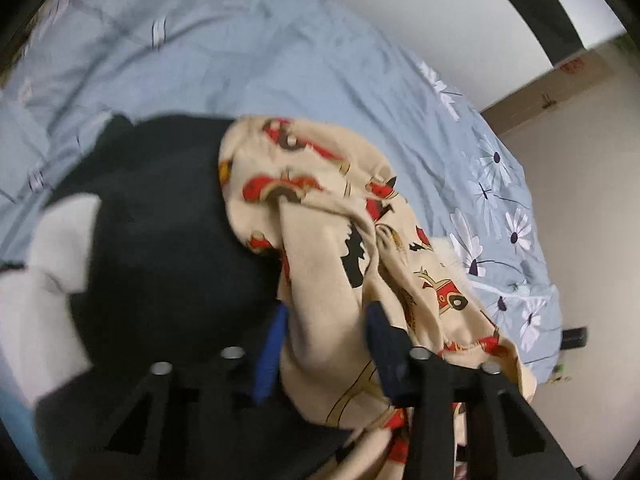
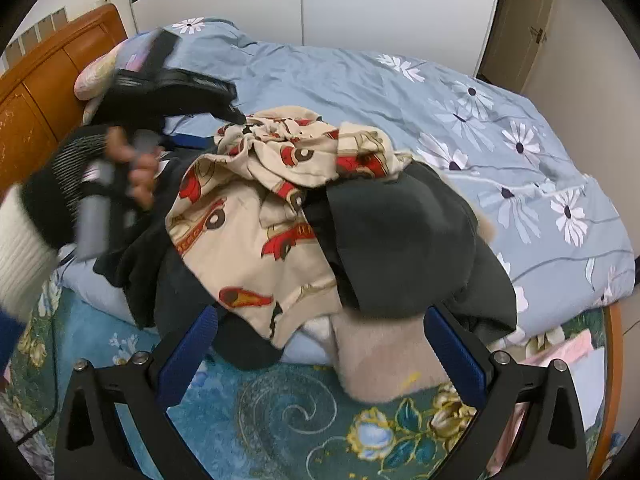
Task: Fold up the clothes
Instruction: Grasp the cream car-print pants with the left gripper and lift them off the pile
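Blue floral bedding (image 2: 400, 92) is covering the bed, and a heap of clothes is lying on its near edge. Dark garments (image 2: 392, 232) are sitting under and beside a cream garment printed with red cars (image 2: 248, 240), with a beige fuzzy piece (image 2: 384, 360) hanging off the near side. The left tool (image 1: 326, 320) is pinching a fold of the cream garment between its blue pads. The right tool (image 2: 320, 332) is hovering spread wide over the heap's near edge, gripping nothing.

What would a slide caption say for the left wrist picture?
Left gripper closed on a cream car-print garment beside dark clothing on a blue floral bed.
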Available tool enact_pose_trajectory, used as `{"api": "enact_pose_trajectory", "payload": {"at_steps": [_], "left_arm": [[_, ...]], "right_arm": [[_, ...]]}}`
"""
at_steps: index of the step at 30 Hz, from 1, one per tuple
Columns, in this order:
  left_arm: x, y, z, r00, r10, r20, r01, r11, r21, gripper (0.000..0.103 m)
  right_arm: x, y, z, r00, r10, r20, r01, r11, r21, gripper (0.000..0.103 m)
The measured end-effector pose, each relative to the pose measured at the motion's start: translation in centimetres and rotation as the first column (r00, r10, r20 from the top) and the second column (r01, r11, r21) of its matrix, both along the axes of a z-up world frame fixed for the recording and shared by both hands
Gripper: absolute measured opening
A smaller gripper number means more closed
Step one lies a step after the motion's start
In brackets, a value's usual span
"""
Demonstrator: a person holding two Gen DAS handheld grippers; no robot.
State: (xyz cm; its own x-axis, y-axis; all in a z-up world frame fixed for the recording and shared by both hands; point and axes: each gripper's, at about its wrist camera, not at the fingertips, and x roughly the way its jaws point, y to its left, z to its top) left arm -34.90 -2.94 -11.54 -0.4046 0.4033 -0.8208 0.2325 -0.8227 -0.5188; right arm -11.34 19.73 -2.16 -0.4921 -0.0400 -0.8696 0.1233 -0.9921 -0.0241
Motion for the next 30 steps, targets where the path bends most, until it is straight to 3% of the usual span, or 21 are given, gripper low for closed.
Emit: {"api": "enact_pose_trajectory", "payload": {"at_steps": [2,5,8,11,15,20,25,30], "left_arm": [[0.0,0.3,-0.4,1.000,0.007,0.017,-0.007,1.000,-0.008,0.006],[1.4,1.1,2.1,0.997,-0.006,-0.074,0.003,0.999,-0.037,0.005],[3.7,1.7,6.4,0.982,-0.040,-0.186,0.033,0.999,-0.042,0.005],[7.0,1.7,11.3,0.949,-0.064,-0.308,0.060,0.998,-0.022,0.005],[13.6,1.3,18.3,0.879,-0.097,-0.466,0.106,0.994,-0.007,0.005],[22.3,0.4,21.9,0.850,-0.113,-0.514,0.127,0.992,-0.008,0.005],[32.2,0.0,21.2,0.876,-0.106,-0.471,0.108,0.994,-0.022,0.005],[41.5,2.7,19.2,0.911,-0.156,-0.382,0.141,0.988,-0.067,0.005]], "right_arm": [[0.9,0.4,0.5,1.000,-0.003,-0.010,0.003,1.000,0.005,0.103],[2.3,1.3,1.4,1.000,-0.014,-0.023,0.014,1.000,0.010,0.103],[3.5,2.3,2.0,0.999,-0.031,-0.027,0.031,0.999,0.014,0.103],[4.7,3.4,2.9,0.998,-0.063,-0.030,0.063,0.998,-0.015,0.103],[6.4,4.6,4.2,0.994,-0.103,-0.035,0.100,0.993,-0.068,0.103],[9.7,5.8,6.5,0.989,-0.133,-0.071,0.123,0.984,-0.132,0.103],[14.0,7.0,7.7,0.990,-0.120,-0.072,0.106,0.978,-0.179,0.103],[18.3,8.2,7.0,0.997,-0.062,-0.040,0.055,0.985,-0.164,0.103]]}}
